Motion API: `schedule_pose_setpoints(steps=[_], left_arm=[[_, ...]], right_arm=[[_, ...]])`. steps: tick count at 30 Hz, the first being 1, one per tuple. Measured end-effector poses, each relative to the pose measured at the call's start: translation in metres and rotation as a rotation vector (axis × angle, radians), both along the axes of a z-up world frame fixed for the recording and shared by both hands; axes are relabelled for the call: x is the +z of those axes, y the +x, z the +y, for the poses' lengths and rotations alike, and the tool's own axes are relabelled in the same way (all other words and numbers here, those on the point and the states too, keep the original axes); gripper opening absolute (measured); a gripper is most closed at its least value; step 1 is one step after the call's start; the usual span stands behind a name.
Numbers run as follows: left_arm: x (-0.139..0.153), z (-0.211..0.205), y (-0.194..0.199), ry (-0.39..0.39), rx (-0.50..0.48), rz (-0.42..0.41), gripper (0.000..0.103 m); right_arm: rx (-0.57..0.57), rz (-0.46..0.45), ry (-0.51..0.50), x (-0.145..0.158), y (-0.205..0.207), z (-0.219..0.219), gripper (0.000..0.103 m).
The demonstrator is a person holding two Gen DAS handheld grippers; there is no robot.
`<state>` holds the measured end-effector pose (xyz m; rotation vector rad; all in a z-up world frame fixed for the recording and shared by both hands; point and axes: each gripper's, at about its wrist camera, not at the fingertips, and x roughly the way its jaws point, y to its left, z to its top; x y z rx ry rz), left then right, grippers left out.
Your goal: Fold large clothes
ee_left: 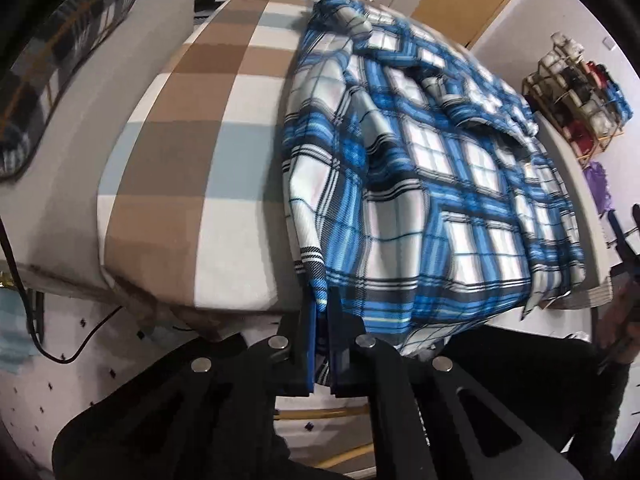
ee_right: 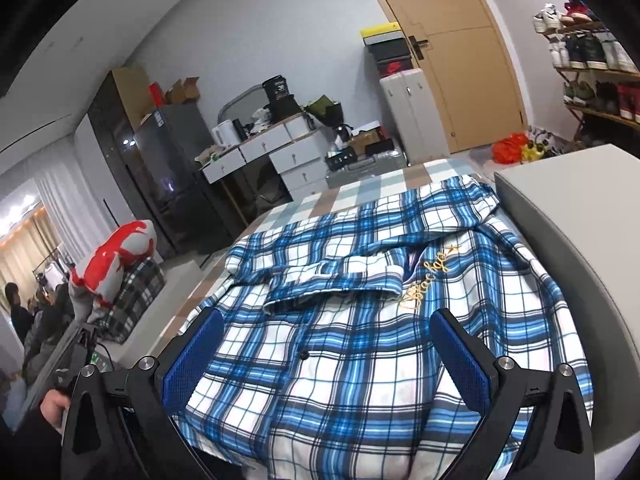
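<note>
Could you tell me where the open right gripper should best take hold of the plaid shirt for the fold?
Probably the near hem of the plaid shirt, coming in low from the bed's near edge: the right gripper already straddles it open, matching the corner the left gripper pinches.

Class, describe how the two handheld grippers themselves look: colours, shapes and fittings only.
The left gripper and right gripper match: black angular frames with cut-out slots, round silver bolt heads at the pivots, and flat fingers faced with blue textured pads. No cables or markings show on them.
</note>
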<state>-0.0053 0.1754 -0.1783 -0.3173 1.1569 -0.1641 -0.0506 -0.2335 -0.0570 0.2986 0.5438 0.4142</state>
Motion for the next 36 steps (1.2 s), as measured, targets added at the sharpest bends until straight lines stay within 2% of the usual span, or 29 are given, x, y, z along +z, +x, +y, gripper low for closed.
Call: schedule_pose_setpoints(steps=[4, 8, 11, 14, 16, 20, 22, 23, 24, 25, 26, 27, 28, 31, 35, 36], left_arm=[[0.014, -0.002, -0.006, -0.074, -0.047, -0.058, 0.0], [0.043, -0.003, -0.011, -0.198, -0.108, -0.19, 0.0], [0.054, -0.012, -0.005, -0.203, -0.131, -0.237, 0.0], [0.045, -0.017, 0.004, -0.199, -0.131, -0.223, 0.0], [0.034, -0.017, 0.009, -0.207, -0.127, -0.176, 0.0], [0.021, -0.015, 0.012, -0.235, -0.069, -0.116, 0.0], [0.015, -0.01, 0.011, -0.224, -0.033, -0.077, 0.001], [0.013, -0.009, 0.011, -0.213, -0.023, -0.063, 0.002], [0.01, -0.007, 0.012, -0.2, -0.016, -0.048, 0.013], [0.007, -0.006, 0.012, -0.174, -0.001, -0.032, 0.029], [0.006, -0.005, 0.011, -0.163, 0.008, -0.035, 0.037], [0.006, -0.004, 0.009, -0.161, 0.011, -0.039, 0.051], [0.005, -0.002, 0.008, -0.158, 0.016, -0.037, 0.06], [0.001, 0.0, 0.008, -0.156, 0.021, -0.016, 0.061], [0.003, -0.001, 0.006, -0.149, 0.002, -0.054, 0.06], [0.003, -0.001, 0.005, -0.153, 0.004, -0.059, 0.049]], right_arm=[[0.002, 0.002, 0.009, -0.001, 0.001, 0.0, 0.103], [0.005, 0.005, 0.008, -0.001, 0.001, 0.001, 0.103], [0.015, 0.005, 0.006, -0.001, 0.001, 0.003, 0.103], [0.014, 0.007, -0.004, -0.001, 0.001, 0.005, 0.103], [0.014, 0.007, -0.001, -0.001, 0.001, 0.006, 0.103], [0.008, 0.01, 0.002, -0.002, 0.001, 0.005, 0.103], [0.009, 0.015, 0.003, -0.002, 0.001, 0.005, 0.103], [0.009, 0.015, 0.002, -0.002, 0.001, 0.005, 0.103], [0.011, 0.014, -0.001, -0.002, 0.001, 0.006, 0.103], [0.011, 0.013, -0.003, -0.002, 0.001, 0.007, 0.103], [0.012, 0.013, -0.003, -0.002, 0.002, 0.007, 0.103], [0.014, 0.013, -0.001, -0.002, 0.002, 0.007, 0.103], [0.016, 0.014, 0.001, -0.002, 0.002, 0.007, 0.103], [0.016, 0.021, 0.004, -0.003, 0.003, 0.007, 0.103], [0.013, 0.017, 0.002, -0.003, 0.002, 0.007, 0.103], [0.013, 0.016, 0.004, -0.003, 0.002, 0.006, 0.103]])
